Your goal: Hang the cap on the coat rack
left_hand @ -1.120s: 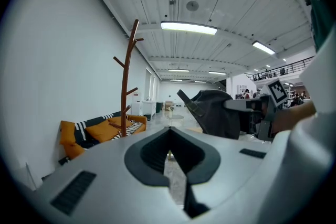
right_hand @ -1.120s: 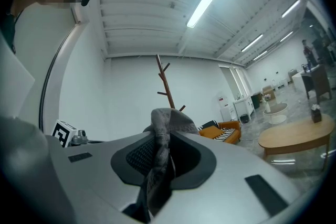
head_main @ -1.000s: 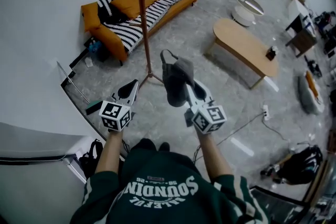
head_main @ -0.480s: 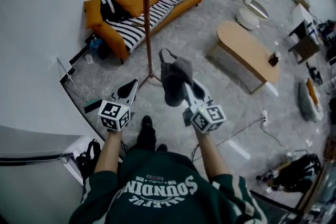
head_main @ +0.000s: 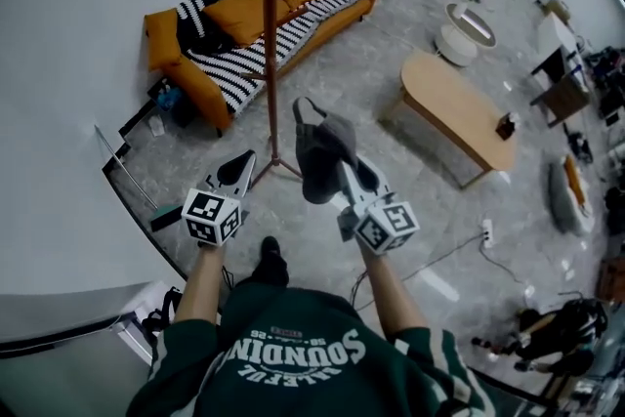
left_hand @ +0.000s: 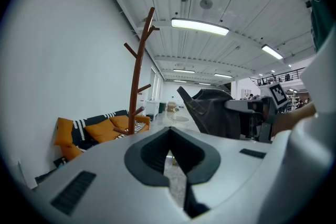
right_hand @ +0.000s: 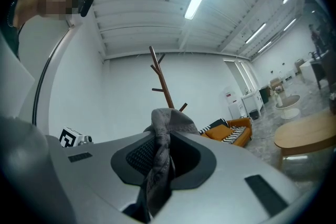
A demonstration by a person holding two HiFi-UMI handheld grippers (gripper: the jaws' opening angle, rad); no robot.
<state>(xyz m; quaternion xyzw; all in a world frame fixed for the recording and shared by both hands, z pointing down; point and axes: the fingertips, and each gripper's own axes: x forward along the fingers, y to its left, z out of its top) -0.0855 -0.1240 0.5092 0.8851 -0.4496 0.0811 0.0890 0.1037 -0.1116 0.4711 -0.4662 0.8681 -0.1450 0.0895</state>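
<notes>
The right gripper has its jaws pinched on the grey cap, held in the air near the wooden coat rack but clear of every peg. The left gripper is closed and empty. The hanging itself is not yet done.

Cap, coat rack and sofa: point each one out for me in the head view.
cap (head_main: 327, 144), head view, on its grey crown.
coat rack (head_main: 271, 44), head view, on the upright pole.
sofa (head_main: 237, 11), head view, on an orange back cushion.
</notes>
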